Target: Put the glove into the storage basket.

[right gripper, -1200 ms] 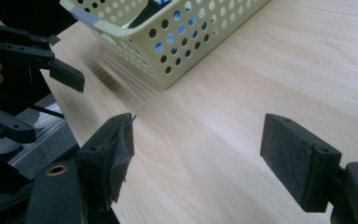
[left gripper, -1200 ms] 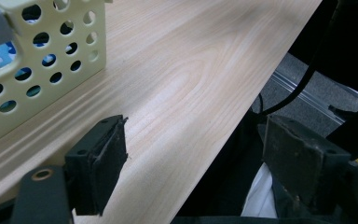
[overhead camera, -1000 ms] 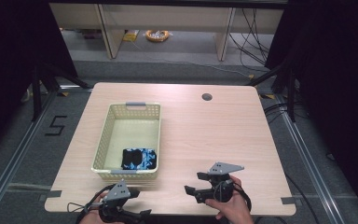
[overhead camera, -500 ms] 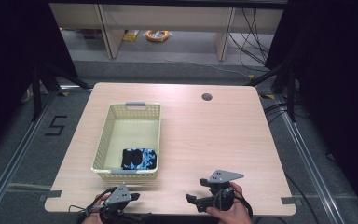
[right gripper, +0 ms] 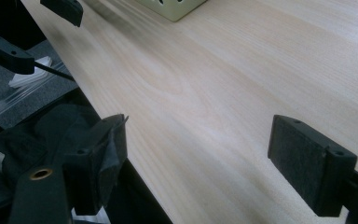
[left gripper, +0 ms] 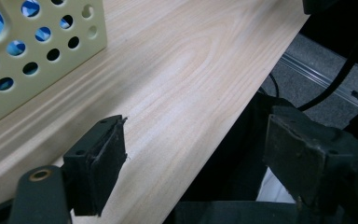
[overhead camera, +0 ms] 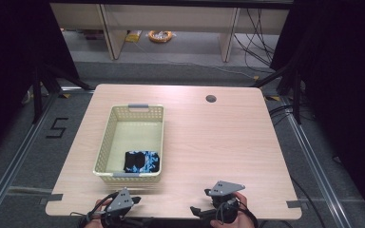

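A pale yellow basket [overhead camera: 136, 124] sits on the tabletop [overhead camera: 228, 142], long axis running away from the person. A blue-black cloth [overhead camera: 142, 162] lies at its near end, partly hidden by the rim. Left tongs [overhead camera: 134, 199] and right tongs [overhead camera: 200, 202] gape wide, empty, at the near edge.

One table [overhead camera: 228, 142], one basket [overhead camera: 105, 147], one cloth [overhead camera: 142, 162] in it, two grippers: left [overhead camera: 132, 203], right [overhead camera: 196, 211].

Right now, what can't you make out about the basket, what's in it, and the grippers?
- Cloth in the basket: dark and blue, too small in the high view to identify; in the left gripper view, glimpsed through wall holes.
- Left gripper and right gripper: hands cut off by the bottom edge of the high view.
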Demonstrator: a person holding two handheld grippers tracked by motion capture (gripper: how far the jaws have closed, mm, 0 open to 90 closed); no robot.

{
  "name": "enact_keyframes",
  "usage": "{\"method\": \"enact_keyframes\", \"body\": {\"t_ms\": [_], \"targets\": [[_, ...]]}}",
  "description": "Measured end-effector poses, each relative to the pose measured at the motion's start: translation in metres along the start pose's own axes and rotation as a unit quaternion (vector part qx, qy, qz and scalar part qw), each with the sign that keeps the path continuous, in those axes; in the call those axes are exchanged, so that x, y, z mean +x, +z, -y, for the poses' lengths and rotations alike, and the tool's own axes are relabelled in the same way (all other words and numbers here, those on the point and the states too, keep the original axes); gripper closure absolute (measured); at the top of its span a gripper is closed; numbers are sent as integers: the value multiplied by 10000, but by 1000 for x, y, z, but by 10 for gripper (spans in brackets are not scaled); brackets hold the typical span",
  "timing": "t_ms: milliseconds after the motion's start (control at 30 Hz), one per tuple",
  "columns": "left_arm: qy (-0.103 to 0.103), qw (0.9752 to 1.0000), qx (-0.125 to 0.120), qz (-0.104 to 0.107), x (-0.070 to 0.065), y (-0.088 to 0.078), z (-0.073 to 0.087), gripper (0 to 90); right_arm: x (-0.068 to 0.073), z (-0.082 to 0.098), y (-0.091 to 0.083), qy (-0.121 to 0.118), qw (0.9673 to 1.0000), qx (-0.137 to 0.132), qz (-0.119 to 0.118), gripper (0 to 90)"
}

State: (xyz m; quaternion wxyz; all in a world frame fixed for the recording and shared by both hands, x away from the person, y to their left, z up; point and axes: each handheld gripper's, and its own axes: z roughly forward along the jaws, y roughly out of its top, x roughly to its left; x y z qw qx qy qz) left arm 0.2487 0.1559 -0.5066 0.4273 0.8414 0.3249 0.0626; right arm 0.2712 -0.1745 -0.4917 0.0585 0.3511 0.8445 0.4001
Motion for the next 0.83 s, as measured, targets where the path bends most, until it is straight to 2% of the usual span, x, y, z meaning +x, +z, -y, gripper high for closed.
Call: {"method": "enact_keyframes", "body": {"t_ms": [67, 100, 133, 167, 200, 233, 267, 333, 367, 533, 567, 600, 633, 667, 767, 800, 833], "targets": [[-8, 10000, -4, -1, 0, 0, 0, 199, 0, 0, 0, -32, 10000, 31, 12, 205], [221, 9997, 59, -17, 2, -1, 0, 199, 0, 1, 0, -58, 10000, -14, 16, 204], [218, 9997, 58, -18, 2, -1, 0, 198, -1, 1, 0, -86, 10000, -5, -3, 205], [127, 9999, -31, -5, 1, 1, 0, 198, -1, 1, 1, -88, 10000, -3, -5, 205], [127, 9999, -31, -5, 1, 1, 0, 198, -1, 1, 1, -88, 10000, -3, -5, 205], [21, 10000, 18, 2, 0, 0, 0, 197, -1, 1, 1, -94, 10000, 3, -9, 205], [-3, 10000, -16, 7, 0, 1, 0, 197, -1, 1, 1, -93, 10000, 6, -5, 204], [30, 10000, -26, -27, 1, 1, 1, 197, -2, 1, 1, -95, 10000, 6, -3, 205], [237, 9996, 34, -129, 3, 1, 0, 197, -2, 1, 1, -95, 10000, 6, -3, 205], [226, 9997, 41, -115, 3, 1, 0, 197, -3, 1, 1, -124, 9999, 29, -64, 202], [118, 9999, 32, -122, 3, 1, 0, 196, -3, 1, 1, -123, 9999, 26, -58, 202], [118, 9999, 32, -122, 3, 1, 0, 197, -3, 1, 1, -123, 9999, 26, -58, 202], [20, 10000, -49, -53, 1, 1, 0, 197, -3, 1, 1, -111, 9999, 38, -43, 200], [169, 9998, 19, -74, 3, 0, 0, 196, -3, 1, 1, -123, 9999, 30, -45, 200], [223, 9997, 49, -72, 4, 0, 0, 197, -3, 1, 1, -119, 9999, 13, -51, 200], [94, 9999, -16, -42, 3, 1, 0, 197, -3, 1, 0, -56, 10000, 27, 2, 200], [94, 9999, -16, -42, 3, 1, 0, 197, -3, 2, 1, -67, 10000, -13, 26, 200]]}}
